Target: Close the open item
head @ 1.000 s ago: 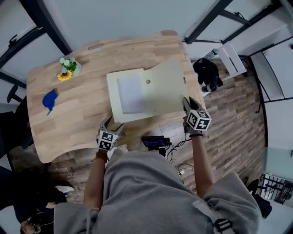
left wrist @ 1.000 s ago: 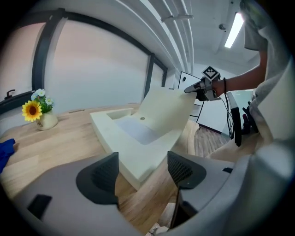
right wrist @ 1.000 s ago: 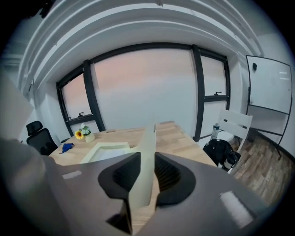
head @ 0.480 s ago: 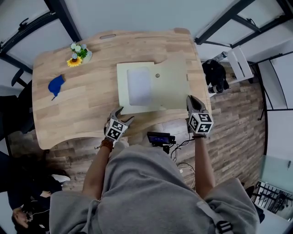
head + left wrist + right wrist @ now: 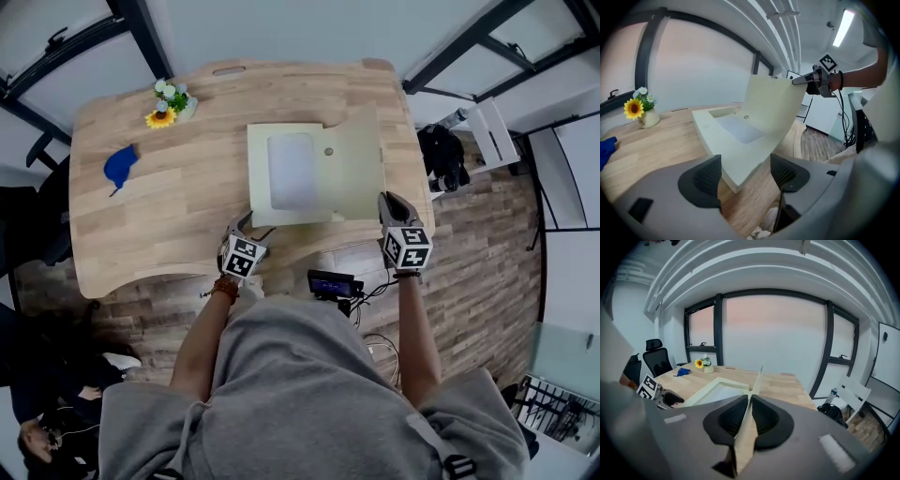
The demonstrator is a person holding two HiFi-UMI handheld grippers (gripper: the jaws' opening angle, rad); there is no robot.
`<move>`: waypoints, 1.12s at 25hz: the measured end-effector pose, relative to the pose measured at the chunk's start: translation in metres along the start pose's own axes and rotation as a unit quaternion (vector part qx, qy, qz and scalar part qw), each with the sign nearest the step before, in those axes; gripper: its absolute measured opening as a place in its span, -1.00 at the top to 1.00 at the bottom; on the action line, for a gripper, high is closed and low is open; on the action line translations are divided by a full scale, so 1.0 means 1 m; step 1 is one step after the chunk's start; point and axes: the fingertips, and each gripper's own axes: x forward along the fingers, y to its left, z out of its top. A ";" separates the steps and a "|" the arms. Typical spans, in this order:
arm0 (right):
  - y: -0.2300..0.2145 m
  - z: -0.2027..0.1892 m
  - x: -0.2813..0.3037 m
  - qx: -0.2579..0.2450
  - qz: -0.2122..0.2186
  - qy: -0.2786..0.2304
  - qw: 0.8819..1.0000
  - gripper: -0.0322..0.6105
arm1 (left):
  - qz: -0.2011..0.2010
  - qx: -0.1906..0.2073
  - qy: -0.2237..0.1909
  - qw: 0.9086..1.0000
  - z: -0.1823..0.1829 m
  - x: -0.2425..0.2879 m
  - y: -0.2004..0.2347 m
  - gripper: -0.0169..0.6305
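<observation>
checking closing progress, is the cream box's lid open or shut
Open. The lid slants up off the cream box, edge in the right gripper, whose jaws just closed on it; the recess shows.

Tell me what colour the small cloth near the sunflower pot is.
Blue. The cloth shows best in the head view.

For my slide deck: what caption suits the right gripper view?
Right hand-held gripper, jaws just closing, pinches the raised lid of the box, seen edge-on above the table.

Sunflower pot (image 5: 169, 103) and blue cloth (image 5: 119, 167) sit apart on wooden table (image 5: 169, 216).
</observation>
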 end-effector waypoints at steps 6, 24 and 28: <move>0.025 0.009 -0.001 -0.006 0.029 -0.004 1.000 0.80 | 0.007 0.014 0.000 1.000 0.000 -0.003 0.000 -0.04; 0.132 0.004 0.007 -0.096 0.124 0.030 0.987 0.80 | 0.002 0.001 0.012 1.000 -0.016 -0.007 0.001 0.00; 0.157 0.004 0.008 -0.116 0.145 0.036 0.982 0.80 | 0.009 0.012 0.011 1.000 -0.016 -0.009 0.000 0.02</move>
